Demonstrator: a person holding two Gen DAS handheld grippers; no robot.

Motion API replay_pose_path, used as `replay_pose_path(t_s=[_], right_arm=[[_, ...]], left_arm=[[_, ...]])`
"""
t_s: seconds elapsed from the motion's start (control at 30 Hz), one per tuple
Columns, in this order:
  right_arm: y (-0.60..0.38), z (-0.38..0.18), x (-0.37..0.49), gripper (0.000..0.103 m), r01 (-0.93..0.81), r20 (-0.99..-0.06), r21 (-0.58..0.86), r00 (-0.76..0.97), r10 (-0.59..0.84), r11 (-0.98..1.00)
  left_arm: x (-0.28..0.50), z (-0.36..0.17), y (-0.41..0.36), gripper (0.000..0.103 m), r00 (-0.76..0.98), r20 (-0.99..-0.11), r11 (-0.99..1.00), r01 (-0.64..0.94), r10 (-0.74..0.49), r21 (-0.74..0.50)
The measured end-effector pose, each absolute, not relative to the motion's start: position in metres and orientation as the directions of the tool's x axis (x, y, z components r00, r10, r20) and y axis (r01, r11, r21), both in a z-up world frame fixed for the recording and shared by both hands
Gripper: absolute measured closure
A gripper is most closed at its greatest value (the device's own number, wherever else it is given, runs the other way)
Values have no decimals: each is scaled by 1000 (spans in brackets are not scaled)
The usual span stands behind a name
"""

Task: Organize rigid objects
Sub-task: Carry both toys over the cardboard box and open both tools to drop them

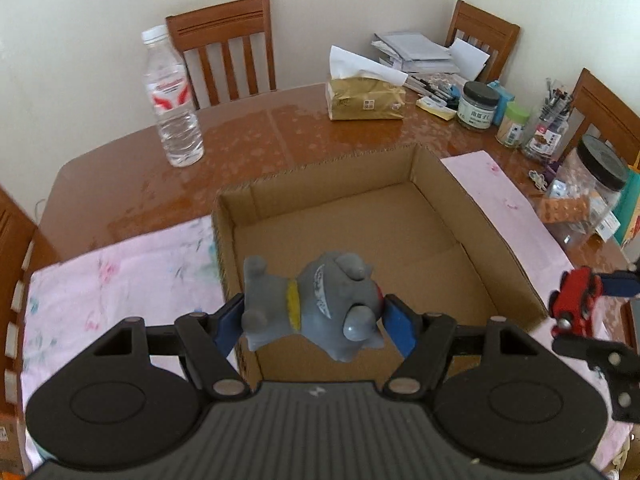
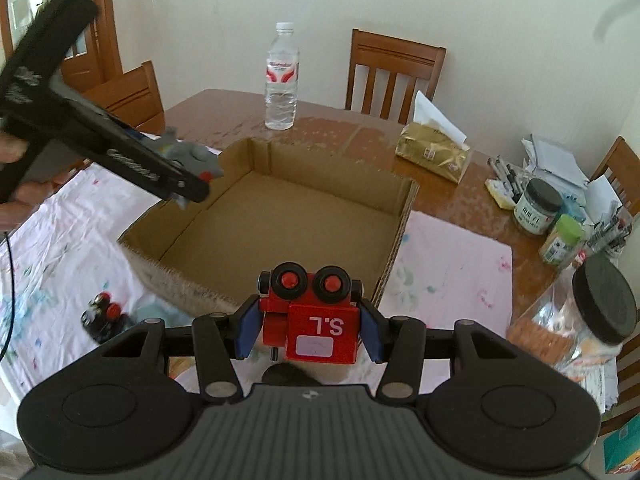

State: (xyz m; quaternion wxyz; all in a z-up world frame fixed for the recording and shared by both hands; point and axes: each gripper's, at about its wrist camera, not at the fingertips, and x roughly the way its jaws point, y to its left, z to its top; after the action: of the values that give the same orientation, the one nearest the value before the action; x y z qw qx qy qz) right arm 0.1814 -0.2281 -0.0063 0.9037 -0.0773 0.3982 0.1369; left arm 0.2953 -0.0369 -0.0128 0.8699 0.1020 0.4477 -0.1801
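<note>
My left gripper (image 1: 314,318) is shut on a grey dog figurine (image 1: 312,304) with a yellow collar, held above the near edge of an open cardboard box (image 1: 496,236). My right gripper (image 2: 308,330) is shut on a red toy car (image 2: 316,316) marked "S.L", held just in front of the box's near rim (image 2: 192,288). The box (image 2: 396,216) looks empty inside. The red car (image 1: 576,300) also shows at the right edge of the left wrist view. The figurine (image 2: 188,154) and left gripper (image 2: 192,188) show at the box's left rim in the right wrist view.
A black toy car (image 2: 104,314) lies on the pink cloth (image 2: 60,248) left of the box. On the wooden table (image 1: 280,128) stand a water bottle (image 1: 172,100), a tissue pack (image 1: 366,98), jars (image 1: 478,106) and a large plastic jar (image 2: 592,312). Chairs surround the table.
</note>
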Motion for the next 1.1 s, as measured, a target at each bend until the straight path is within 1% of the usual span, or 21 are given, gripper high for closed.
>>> replay_pose_path(t_s=[0.13, 0.17, 0.2, 0.23, 0.3, 0.37, 0.57, 0.83, 1.0, 1.03, 1.07, 1.1], right_arm=[[-231, -5, 197, 47, -303, -741, -33, 647, 180, 952], [-232, -5, 200, 47, -301, -741, -33, 647, 179, 953], [-232, -5, 202, 47, -300, -741, -33, 648, 177, 953], [-232, -5, 205, 47, -298, -742, -34, 647, 176, 954], [-232, -6, 211, 47, -295, -744, -35, 645, 172, 955], [-232, -7, 216, 47, -297, -748, -33, 641, 174, 954], [-229, -12, 236, 47, -313, -758, -31, 627, 182, 949], [-225, -9, 281, 47, -328, -766, -16, 611, 199, 945], [-218, -11, 319, 47, -325, -762, -16, 617, 199, 946], [-217, -11, 326, 46, -319, -758, -19, 623, 195, 947], [-216, -11, 333, 39, -308, -752, -21, 632, 188, 951], [-215, -10, 339, 28, -302, -746, -25, 640, 183, 953]], left_arm=[[322, -20, -42, 27, 563, -802, 921, 387, -201, 40], [327, -21, -42, 24, 581, -792, 928, 370, -190, 49], [331, -23, -41, 16, 593, -783, 933, 357, -186, 49], [334, -23, -39, 14, 599, -777, 933, 358, -193, 45], [331, -22, -34, 12, 629, -752, 934, 353, -196, 51], [327, -20, -30, 7, 641, -744, 936, 346, -190, 59], [300, -11, -11, 7, 668, -721, 945, 322, -186, 54], [257, -6, 17, 5, 686, -722, 972, 219, -94, 82], [231, -6, 34, 5, 678, -732, 986, 160, -71, 53], [226, -6, 36, 5, 678, -731, 987, 151, -70, 46], [223, -7, 38, 5, 679, -732, 989, 143, -67, 42], [219, -8, 40, 5, 677, -734, 990, 132, -60, 41]])
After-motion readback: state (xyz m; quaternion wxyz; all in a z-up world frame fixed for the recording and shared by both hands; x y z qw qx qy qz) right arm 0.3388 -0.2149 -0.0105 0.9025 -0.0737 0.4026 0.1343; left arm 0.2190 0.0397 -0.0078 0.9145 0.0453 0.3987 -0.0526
